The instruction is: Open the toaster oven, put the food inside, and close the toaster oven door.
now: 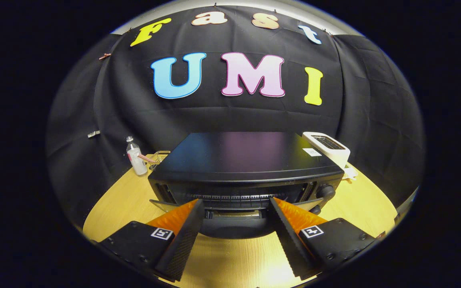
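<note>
Facing the toaster oven [246,168] at 12 o'clock on the tabletop [230,260], we hold the fingers [236,204] released, spread beside its door [234,226]; a bottle [136,160] stands at 10 o'clock.

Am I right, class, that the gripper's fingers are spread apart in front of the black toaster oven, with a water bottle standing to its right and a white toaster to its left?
Not quite: the sides are swapped. In the gripper view the water bottle stands left of the black toaster oven and the white toaster right. The gripper is indeed open before the oven.
</note>
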### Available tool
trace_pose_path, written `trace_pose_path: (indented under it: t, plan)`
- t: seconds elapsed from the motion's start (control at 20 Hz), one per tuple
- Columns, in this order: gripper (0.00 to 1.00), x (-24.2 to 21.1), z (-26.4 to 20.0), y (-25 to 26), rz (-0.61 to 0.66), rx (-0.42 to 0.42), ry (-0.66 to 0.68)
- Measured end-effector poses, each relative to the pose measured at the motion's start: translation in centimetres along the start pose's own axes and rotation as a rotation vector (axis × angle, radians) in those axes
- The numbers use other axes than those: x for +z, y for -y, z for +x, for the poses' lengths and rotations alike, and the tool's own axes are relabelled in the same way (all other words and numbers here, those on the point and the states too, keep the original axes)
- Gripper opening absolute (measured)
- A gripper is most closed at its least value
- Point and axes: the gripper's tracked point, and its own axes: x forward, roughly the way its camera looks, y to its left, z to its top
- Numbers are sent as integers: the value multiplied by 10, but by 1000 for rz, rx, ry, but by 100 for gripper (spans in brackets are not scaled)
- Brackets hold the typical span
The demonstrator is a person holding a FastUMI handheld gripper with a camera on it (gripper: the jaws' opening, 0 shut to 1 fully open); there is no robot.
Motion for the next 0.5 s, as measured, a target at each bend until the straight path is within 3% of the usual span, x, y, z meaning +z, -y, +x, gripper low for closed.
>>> trace_pose_path:
  t: [0.5]
  plan:
    - [99,-37,-30,3,-20,21,-18]
